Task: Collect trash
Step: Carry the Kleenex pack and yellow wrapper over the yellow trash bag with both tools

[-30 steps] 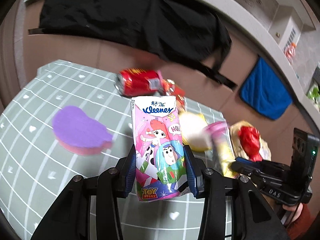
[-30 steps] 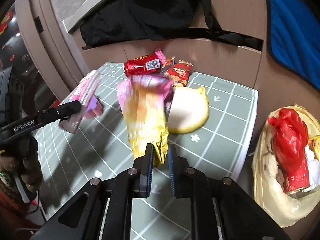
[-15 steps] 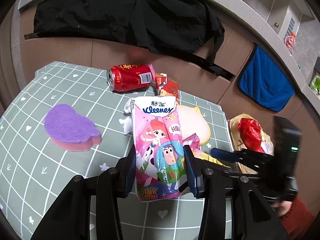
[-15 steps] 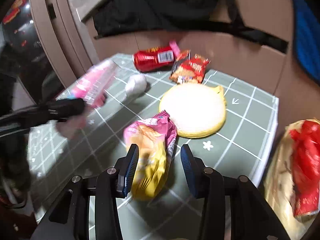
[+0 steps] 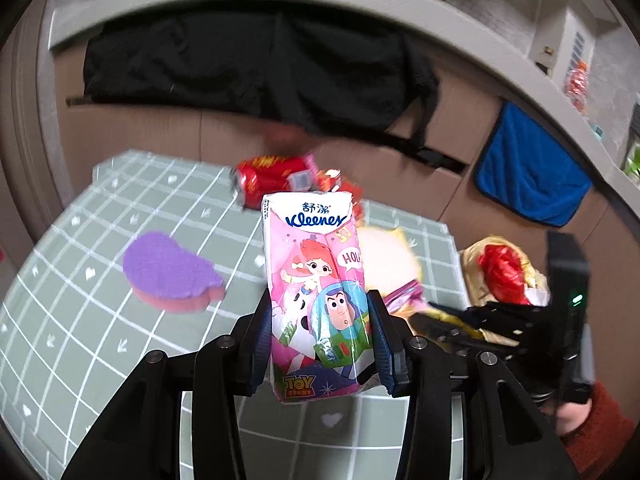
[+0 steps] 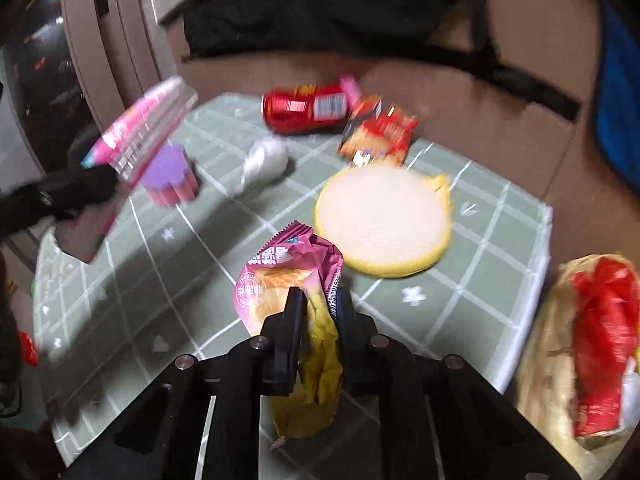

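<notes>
My left gripper (image 5: 320, 312) is shut on a pink Kleenex tissue pack (image 5: 312, 240), held upright above the table. The right gripper (image 6: 320, 296) has its jaws closing tight on the yellow end of a pink-and-yellow snack wrapper (image 6: 280, 276), which rests on the green grid cloth (image 6: 480, 272). In the left wrist view the right gripper (image 5: 440, 314) sits low at the right, next to the yellowish trash bag (image 5: 500, 268). That bag (image 6: 580, 340) holds red rubbish and hangs past the table's right edge. The tissue pack (image 6: 140, 132) shows at the left of the right wrist view.
A red can (image 6: 304, 108), a red snack packet (image 6: 380, 132) and a crumpled white tissue (image 6: 266, 158) lie at the back of the table. A round yellow pad (image 6: 384, 220) and a purple sponge (image 5: 168, 272) lie nearer. Brown cabinets with black cloth stand behind.
The right gripper held the wrapper up, opened with it lying on the cloth, and has now closed on it again. The left gripper rose slightly with the tissue pack.
</notes>
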